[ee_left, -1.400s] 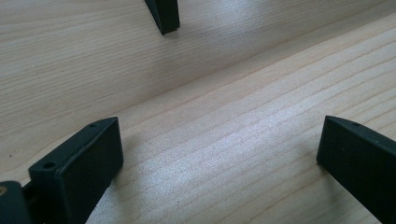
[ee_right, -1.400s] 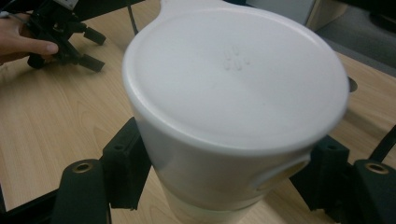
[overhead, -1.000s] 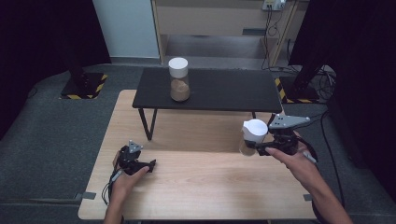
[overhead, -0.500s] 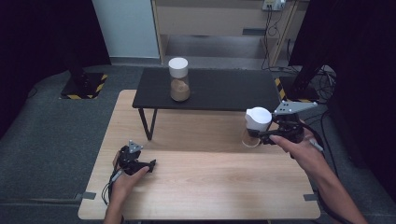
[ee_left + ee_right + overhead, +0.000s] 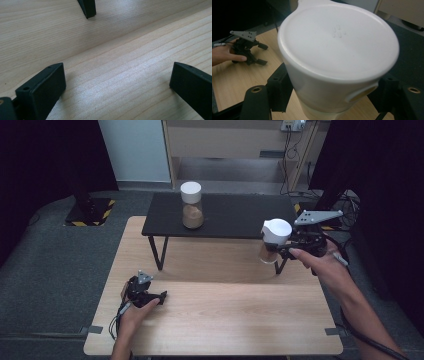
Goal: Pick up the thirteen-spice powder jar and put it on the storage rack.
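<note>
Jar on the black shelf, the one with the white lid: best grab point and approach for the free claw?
Take the jar across its white lid or the clear neck just below, coming in level from the near table side. It stands upright and alone on the black shelf, so both sides are free. The left claw rests open on the wooden table.
</note>
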Available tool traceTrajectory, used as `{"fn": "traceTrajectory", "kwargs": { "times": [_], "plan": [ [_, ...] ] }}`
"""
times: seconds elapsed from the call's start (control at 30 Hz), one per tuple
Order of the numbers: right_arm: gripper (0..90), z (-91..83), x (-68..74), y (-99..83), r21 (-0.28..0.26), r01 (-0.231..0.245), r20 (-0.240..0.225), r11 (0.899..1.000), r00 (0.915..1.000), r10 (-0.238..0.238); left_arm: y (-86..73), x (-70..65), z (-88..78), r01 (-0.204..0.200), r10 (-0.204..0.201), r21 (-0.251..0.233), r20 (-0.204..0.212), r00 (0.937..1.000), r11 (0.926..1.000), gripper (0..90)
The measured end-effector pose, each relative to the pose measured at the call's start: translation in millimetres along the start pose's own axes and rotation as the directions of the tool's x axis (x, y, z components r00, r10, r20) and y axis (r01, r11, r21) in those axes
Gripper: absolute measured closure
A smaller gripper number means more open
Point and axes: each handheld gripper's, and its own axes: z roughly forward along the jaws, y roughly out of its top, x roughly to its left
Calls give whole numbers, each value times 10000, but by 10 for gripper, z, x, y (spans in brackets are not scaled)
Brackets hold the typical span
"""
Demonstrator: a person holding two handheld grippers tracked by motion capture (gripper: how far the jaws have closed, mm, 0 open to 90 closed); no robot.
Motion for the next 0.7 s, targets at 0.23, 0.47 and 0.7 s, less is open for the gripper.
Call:
{"fn": "traceTrajectory", "kwargs": {
  "times": [0.23,0.47,0.7],
  "plan": [
    [314,47,-87,137,-86,-89,182,9999,9998,90,-1,-1,0,3,-3,-4,-2,10000,10000,0],
    [314,117,-166,245,-34,-149,491,9999,9987,150,-2,-2,1,11,-11,-13,-6,10000,10000,0],
    [313,270,-216,348,-59,-125,711,9999,9974,129,-3,-2,1,-2,2,-17,-4,10000,10000,0]
  ]
}}
